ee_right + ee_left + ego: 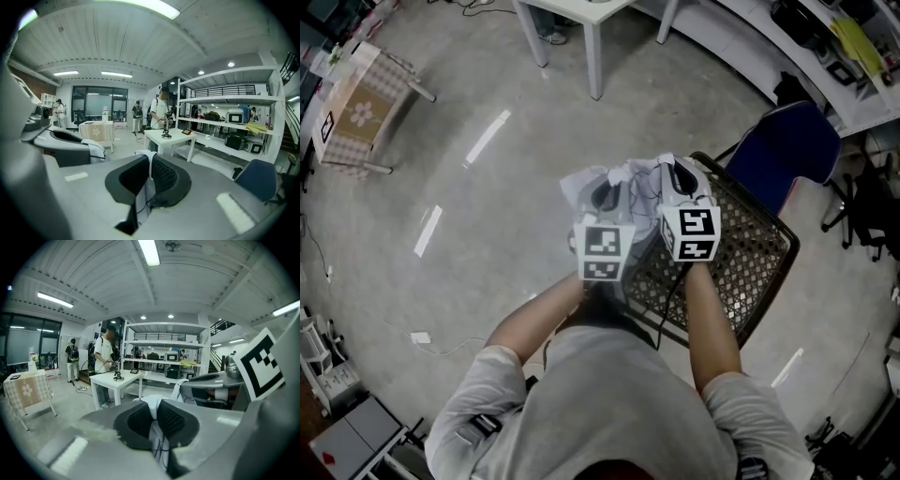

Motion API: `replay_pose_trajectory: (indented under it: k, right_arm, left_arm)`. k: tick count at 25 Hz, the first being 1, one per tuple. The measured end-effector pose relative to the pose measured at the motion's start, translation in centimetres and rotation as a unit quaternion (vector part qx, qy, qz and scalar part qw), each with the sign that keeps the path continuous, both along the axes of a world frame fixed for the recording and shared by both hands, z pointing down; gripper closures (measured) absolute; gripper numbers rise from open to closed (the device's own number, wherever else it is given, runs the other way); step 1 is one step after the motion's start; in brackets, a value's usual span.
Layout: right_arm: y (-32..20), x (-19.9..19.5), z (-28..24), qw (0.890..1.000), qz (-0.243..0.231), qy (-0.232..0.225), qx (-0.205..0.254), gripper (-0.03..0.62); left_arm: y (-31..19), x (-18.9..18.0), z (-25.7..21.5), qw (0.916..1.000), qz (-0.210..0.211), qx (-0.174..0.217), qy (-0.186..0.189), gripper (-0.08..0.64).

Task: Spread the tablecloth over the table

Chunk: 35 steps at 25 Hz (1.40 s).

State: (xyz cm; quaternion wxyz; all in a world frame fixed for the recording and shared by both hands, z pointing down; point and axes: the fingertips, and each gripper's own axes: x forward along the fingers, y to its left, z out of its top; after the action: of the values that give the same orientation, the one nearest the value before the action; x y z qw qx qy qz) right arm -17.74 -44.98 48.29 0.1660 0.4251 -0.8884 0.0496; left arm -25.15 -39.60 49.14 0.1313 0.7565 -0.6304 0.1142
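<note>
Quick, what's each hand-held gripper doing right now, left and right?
Left hand-held gripper: closed, pinching the white tablecloth.
Right hand-held gripper: closed, pinching the same tablecloth.

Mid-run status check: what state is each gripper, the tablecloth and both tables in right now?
Tablecloth: bunched, held in the air, on no table yet.
Left gripper: shut on the tablecloth.
Right gripper: shut on the tablecloth.
White table: uncovered, small items on top.
Small table: already covered with a checked cloth.
Blue chair: unoccupied.
</note>
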Motion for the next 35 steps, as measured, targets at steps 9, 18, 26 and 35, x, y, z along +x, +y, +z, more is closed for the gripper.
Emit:
replay_pose_trajectory:
  k: [9,18,26,35]
  right_arm:
    - [-8.6,5.6,-2.6,0.995,0.083,0.001,0.06,0.584]
    - [-11.7,12.6,-1.1,0.993,0.104,0.021,0.056,0.584]
    - [-14.6,16.7,1.3,0.992,0.12,-0.013,0.04,0.584]
    - [-16.3,28.6,2.4,0.976,0.207,-0.068,0.016,0.584]
  left_arm:
    - [-9.7,2.0,-1.6,0.9976,0.068,0.011,0.005,0.538]
    - [-15.2,11.8,-0.5,0.9905,0.134,0.018,-0.027,0.538]
    - [-19.1,15.7,0.8,0.9902,0.13,0.006,-0.051,0.537]
    - [-22.5,18.0,-0.1,0.992,0.117,0.007,-0.047,0.538]
